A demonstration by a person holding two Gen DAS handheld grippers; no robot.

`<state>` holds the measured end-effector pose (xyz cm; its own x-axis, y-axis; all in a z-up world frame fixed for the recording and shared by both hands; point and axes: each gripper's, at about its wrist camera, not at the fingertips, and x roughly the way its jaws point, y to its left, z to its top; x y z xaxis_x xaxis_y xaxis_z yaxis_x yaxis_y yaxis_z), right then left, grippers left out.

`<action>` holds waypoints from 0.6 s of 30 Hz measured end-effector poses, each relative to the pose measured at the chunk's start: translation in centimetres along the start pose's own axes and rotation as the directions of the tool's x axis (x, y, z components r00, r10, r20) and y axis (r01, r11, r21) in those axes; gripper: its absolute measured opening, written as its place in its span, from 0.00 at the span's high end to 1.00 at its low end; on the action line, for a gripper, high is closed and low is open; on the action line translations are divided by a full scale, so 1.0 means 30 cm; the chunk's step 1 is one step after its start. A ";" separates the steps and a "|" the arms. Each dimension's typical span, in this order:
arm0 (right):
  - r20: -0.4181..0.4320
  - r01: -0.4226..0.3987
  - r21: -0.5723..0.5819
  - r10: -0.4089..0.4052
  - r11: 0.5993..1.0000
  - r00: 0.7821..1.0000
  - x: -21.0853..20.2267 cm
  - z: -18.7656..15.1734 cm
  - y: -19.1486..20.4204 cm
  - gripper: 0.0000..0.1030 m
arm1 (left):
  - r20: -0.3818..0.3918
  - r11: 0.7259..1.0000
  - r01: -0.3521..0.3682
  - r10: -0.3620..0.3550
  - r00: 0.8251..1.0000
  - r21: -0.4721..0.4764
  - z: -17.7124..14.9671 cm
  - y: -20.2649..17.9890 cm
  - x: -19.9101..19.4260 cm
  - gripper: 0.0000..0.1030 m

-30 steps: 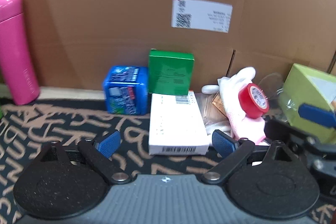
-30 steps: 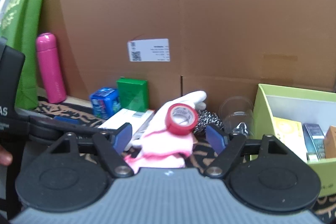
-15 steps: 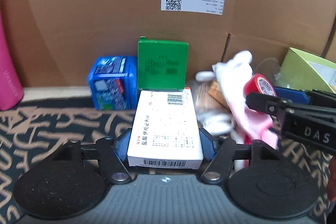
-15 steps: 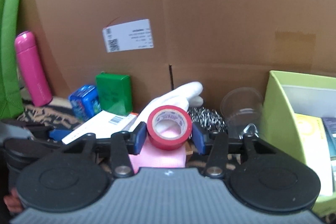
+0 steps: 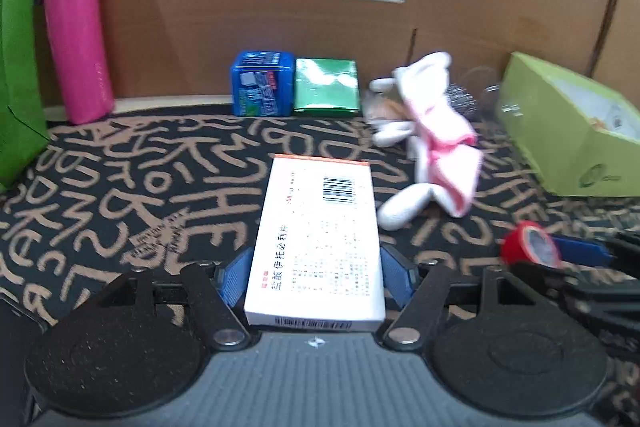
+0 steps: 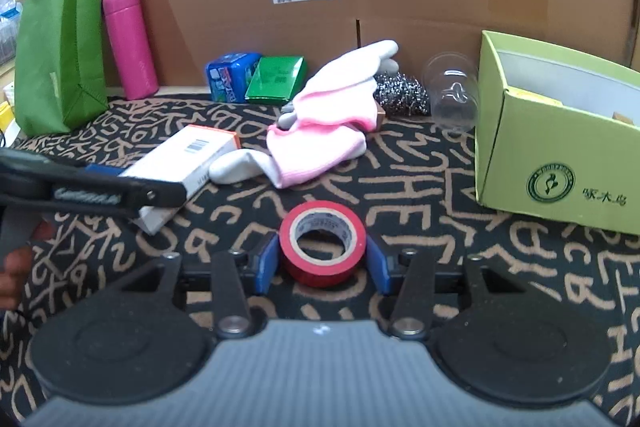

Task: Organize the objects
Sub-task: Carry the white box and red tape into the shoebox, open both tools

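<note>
My left gripper (image 5: pixel 316 277) is shut on a flat white medicine box (image 5: pixel 316 243) with a barcode, held above the patterned mat; the box also shows in the right wrist view (image 6: pixel 180 163). My right gripper (image 6: pixel 322 263) is shut on a red tape roll (image 6: pixel 322 253), which also shows at the right of the left wrist view (image 5: pixel 528 249). A lime green open box (image 6: pixel 560 155) holding several items stands to the right, also seen in the left wrist view (image 5: pixel 568 131).
A pink and white glove (image 6: pixel 320 131) lies mid-mat. A blue tin (image 5: pixel 260 89), a green box (image 5: pixel 326 87), a steel scourer (image 6: pixel 400 93) and a clear cup (image 6: pixel 452 95) sit by the cardboard wall. A pink bottle (image 5: pixel 74 35) and a green bag (image 6: pixel 60 27) stand left.
Both grippers have pulled back from the cardboard wall, the left carrying the white box and the right carrying the red tape roll off the glove. The glove stays on the mat.
</note>
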<state>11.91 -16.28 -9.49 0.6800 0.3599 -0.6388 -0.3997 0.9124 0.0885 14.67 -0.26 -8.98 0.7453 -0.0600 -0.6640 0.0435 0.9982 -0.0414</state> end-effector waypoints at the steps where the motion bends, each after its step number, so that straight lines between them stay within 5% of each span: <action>1: 0.001 -0.001 0.004 0.001 1.000 1.000 -0.002 0.003 0.003 0.55 | 0.001 1.000 -0.019 0.019 1.000 0.006 0.007 -0.004 0.019 0.30; 8: 0.012 0.006 0.004 -0.006 1.000 1.000 0.008 0.002 0.010 0.55 | 0.018 0.994 -0.107 0.107 0.994 0.032 0.036 -0.002 0.067 0.17; 11: 0.011 0.003 0.004 -0.003 1.000 1.000 0.009 0.003 0.008 0.55 | 0.017 0.997 -0.066 0.066 0.998 0.029 0.041 0.005 0.063 0.32; 18: 0.046 -0.001 0.014 0.001 1.000 0.999 -0.057 0.007 -0.012 0.55 | 0.028 0.999 -0.003 0.002 1.000 0.035 0.035 -0.040 -0.036 0.32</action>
<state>11.03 -17.17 -8.26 0.7073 0.3689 -0.6030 -0.3919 0.9146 0.0999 14.51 -1.38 -7.42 0.7640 -0.0582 -0.6426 0.0644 0.9978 -0.0137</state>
